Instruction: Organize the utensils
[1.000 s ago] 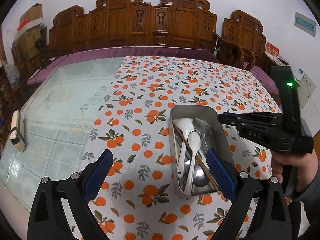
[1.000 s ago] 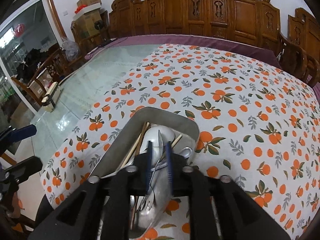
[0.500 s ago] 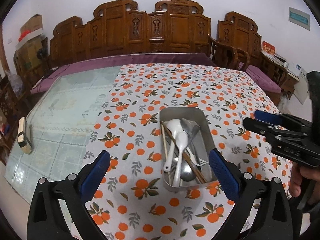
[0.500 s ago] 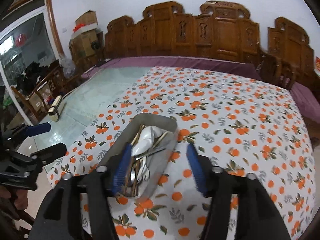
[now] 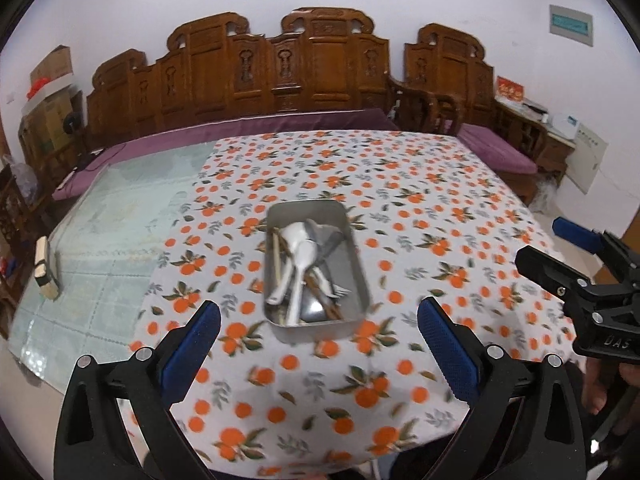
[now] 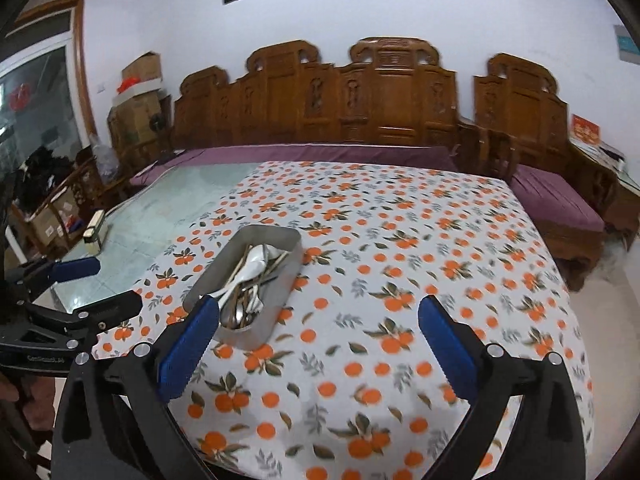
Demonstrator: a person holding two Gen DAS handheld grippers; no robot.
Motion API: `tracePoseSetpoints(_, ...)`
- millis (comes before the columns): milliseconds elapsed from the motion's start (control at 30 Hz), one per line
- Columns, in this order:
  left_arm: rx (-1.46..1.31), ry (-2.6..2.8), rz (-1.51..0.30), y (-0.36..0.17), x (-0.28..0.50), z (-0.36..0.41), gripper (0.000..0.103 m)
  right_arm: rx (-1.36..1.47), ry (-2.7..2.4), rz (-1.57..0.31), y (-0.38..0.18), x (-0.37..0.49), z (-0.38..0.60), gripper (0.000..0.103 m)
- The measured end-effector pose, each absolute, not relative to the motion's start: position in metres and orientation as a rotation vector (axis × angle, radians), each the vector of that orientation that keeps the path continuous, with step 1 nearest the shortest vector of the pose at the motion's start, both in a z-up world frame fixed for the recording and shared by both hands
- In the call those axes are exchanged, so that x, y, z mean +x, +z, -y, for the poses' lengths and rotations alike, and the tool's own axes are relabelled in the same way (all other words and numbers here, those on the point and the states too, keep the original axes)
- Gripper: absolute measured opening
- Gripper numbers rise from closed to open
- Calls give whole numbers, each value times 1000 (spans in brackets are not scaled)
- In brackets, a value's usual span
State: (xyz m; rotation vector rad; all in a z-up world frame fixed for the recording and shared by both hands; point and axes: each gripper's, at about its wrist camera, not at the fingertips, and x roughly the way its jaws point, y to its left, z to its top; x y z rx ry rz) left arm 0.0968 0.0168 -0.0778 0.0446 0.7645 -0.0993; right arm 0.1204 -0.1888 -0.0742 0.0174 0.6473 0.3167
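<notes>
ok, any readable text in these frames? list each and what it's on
"DAS": on the right gripper body, cut off by the frame edge.
Print on the left gripper body: too blurred to read.
Red card on the side cabinet: too blurred.
Green wall sign: too small.
Wall poster: too small.

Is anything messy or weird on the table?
Only the metal tray: white spoons, chopsticks and a fork lie jumbled, crossing each other. Nothing is spilled on the tablecloth.
</notes>
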Motion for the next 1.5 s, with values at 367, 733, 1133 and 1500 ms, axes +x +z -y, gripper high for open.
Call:
tracePoseSetpoints(367, 55, -103, -695, -51, 52, 6, 95, 24, 221, -599, -58, 72, 222, 100)
tracePoseSetpoints(733, 35, -91, -576, 5, 33, 3, 95, 30, 207, -480, -1, 43, 227, 100)
tracePoseSetpoints(1133, 28, -69, -485, 42, 10, -4, 95, 49, 198, -399, 41, 21, 229, 100)
tracePoseSetpoints(1500, 18, -69, -471, 46, 2, -6, 95, 51, 200, -396, 43, 19, 229, 100)
